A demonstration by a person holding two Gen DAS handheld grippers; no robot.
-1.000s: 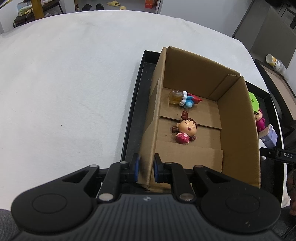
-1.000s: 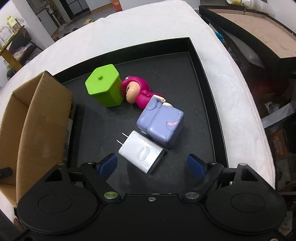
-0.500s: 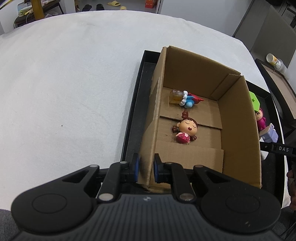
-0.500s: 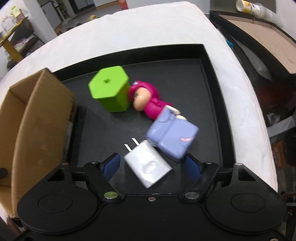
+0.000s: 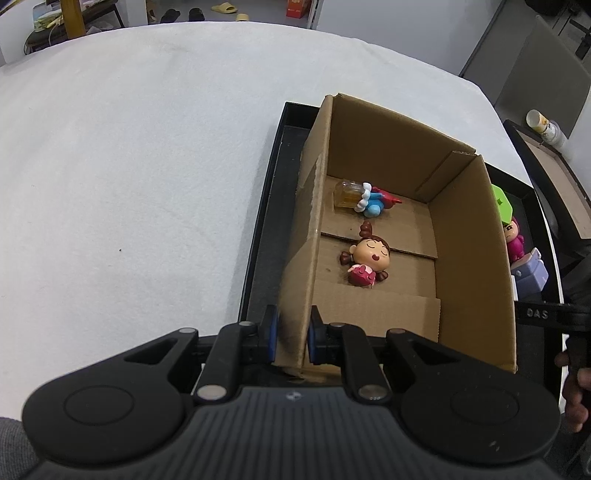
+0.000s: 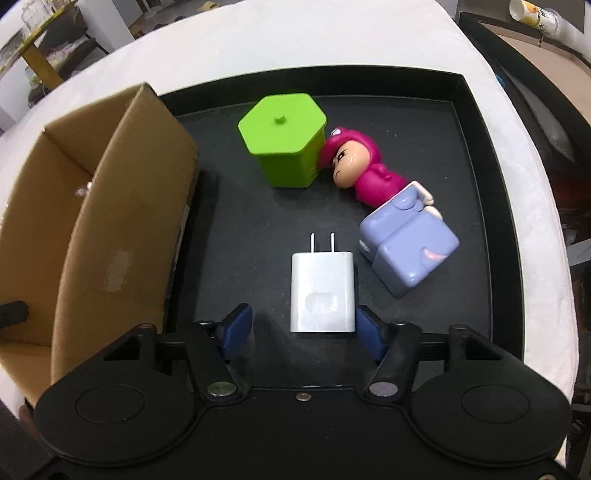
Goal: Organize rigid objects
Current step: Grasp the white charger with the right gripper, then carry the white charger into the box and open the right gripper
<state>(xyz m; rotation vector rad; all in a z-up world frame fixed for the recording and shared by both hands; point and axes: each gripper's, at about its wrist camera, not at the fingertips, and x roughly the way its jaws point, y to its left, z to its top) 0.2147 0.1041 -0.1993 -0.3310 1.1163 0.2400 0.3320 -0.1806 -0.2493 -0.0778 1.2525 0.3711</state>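
Observation:
My left gripper (image 5: 290, 336) is shut on the near left wall of the cardboard box (image 5: 472, 258), which stands in a black tray (image 5: 258, 243). Inside the box lie a sleeping-girl figurine (image 5: 364, 260) and a small bottle with a blue and red toy (image 5: 364, 199). My right gripper (image 6: 301, 328) is open, its fingers on either side of the near end of a white charger plug (image 6: 323, 291) lying on the tray (image 6: 472, 110). Beyond it are a green hexagonal box (image 6: 286, 138), a pink figurine (image 6: 364, 170) and a lilac block toy (image 6: 408, 251). The cardboard box (image 6: 122, 229) stands left of them.
The tray sits on a round table with a white cloth (image 5: 129, 166). A second tray and a cup (image 6: 535, 16) stand off the table's right side. Chairs and shoes show far behind.
My right gripper has closed in on the charger and turned, so the plug now lies straight between the fingers, which are narrower. The left gripper still holds the box wall.

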